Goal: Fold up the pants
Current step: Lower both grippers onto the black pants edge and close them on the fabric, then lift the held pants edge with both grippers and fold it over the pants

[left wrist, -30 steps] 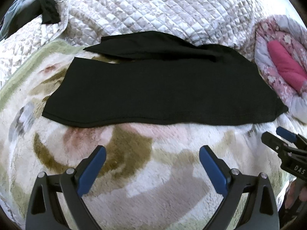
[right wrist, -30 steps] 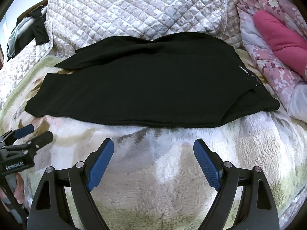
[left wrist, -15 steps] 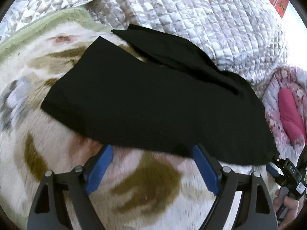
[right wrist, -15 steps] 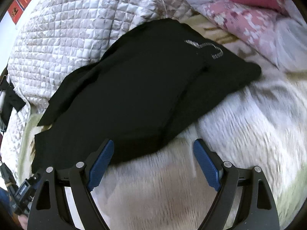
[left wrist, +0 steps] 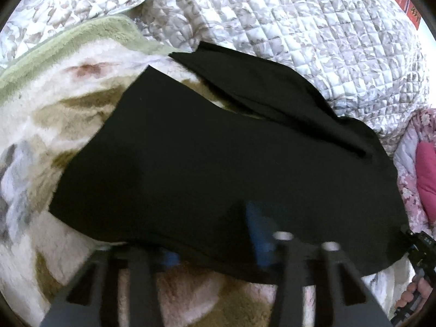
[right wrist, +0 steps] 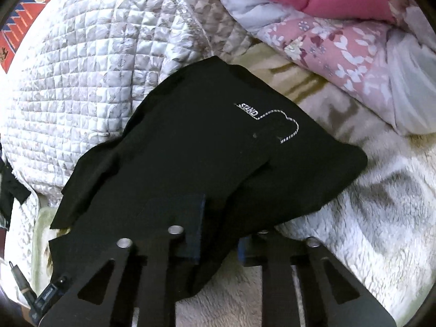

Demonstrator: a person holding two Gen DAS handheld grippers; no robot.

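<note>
A: Both tools have just been closing on the near hem. Your left tool [left wrist: 215, 248] is clamped on the black pants [left wrist: 218, 163], cloth between its pads. The right tool [right wrist: 218, 234] pinches the same edge too.

B: So lift both together and level, and carry that edge over to the far edge.

A: Right. The pants lie flat ahead of your tools on the fleecy blanket [left wrist: 54, 125], white stitching [right wrist: 272, 120] showing.
</note>
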